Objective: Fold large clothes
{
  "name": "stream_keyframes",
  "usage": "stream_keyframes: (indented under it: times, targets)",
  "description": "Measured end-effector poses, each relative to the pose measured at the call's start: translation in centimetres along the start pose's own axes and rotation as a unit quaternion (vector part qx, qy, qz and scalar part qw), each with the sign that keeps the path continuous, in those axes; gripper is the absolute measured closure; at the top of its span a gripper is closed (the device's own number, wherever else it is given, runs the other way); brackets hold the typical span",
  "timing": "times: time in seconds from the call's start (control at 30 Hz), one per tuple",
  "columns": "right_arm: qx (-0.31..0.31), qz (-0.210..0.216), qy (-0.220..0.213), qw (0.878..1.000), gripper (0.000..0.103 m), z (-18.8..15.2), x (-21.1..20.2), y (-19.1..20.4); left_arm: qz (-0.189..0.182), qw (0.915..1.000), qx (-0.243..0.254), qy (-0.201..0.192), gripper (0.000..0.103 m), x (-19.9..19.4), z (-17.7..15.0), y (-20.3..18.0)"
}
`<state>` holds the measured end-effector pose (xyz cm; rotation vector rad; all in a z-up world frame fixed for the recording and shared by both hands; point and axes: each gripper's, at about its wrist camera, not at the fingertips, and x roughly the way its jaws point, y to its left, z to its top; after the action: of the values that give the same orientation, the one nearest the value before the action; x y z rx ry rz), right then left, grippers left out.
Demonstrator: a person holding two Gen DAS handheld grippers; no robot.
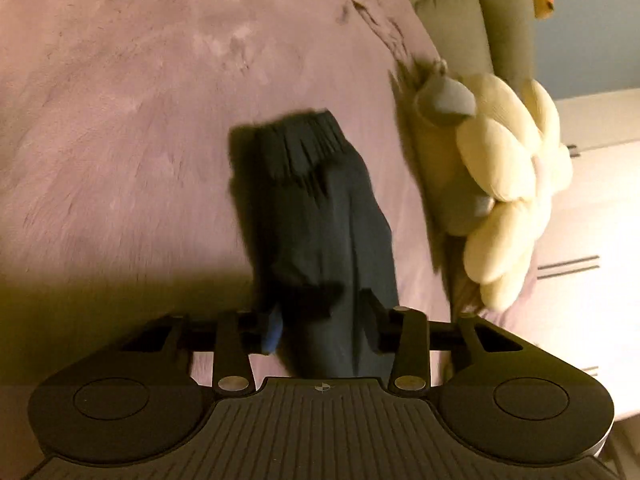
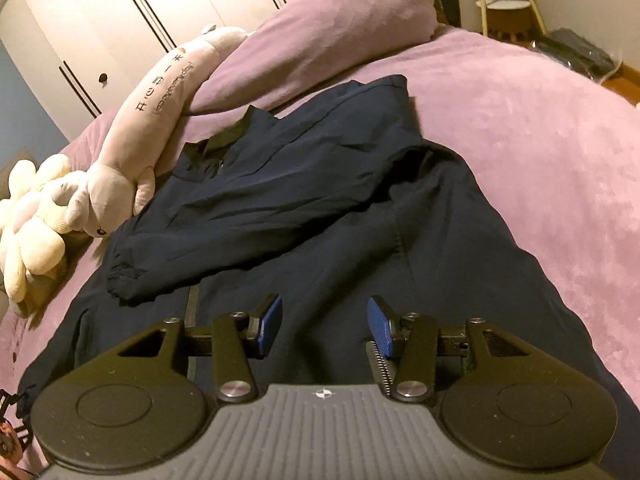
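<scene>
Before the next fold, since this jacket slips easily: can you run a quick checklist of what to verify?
1. Left gripper has the sleeve between its fingers: ok.
2. Right gripper open and empty above the jacket: ok.
3. Other sleeve already laid across the chest: ok.
4. Plush toys clear of the jacket: not ok, one touches the collar side.
5. Hem lying flat: cannot tell, it is hidden.

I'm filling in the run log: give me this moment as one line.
left claw: shut on sleeve | right claw: open over jacket | bedspread: pink
</scene>
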<state>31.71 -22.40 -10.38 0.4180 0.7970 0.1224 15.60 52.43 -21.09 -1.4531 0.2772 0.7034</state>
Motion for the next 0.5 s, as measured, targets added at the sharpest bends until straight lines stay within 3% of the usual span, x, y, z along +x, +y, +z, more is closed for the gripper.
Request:
stream_keyframes:
  times: [0.03,0.13,0.33,0.43,0.5]
  targets:
    - [-0.005,-0.001,0.0,1.0,0.056,0.0,0.0,0.2,0.004,1.0,-0.002,0.001,0.081,0.3,0.3,0.2]
    - [-0.016,-0.005,-0.001,1.0,0.056,0.0,-0.1,0.6,0.003,0.9998,-0.013,0.011,0.089,0.7,0.6,0.7]
    - [-0.031,0.004,-0.016,0.999,0.056,0.3,-1.1,0.6,0.011,0.9951,0.098,-0.008,0.092,-1.3,0.3,-3.5]
    - [-0.021,0.02,-0.021,0.999,0.056,0.4,-1.8,0.2,-0.011,0.9837,0.178,-0.021,0.093,-2.9,-1.2,-8.5]
    - [-0.016,0.035,-0.026,0.999,0.056,0.3,-2.3,0.0,-0.051,0.9647,0.258,-0.017,0.093,-4.4,-4.1,-13.5]
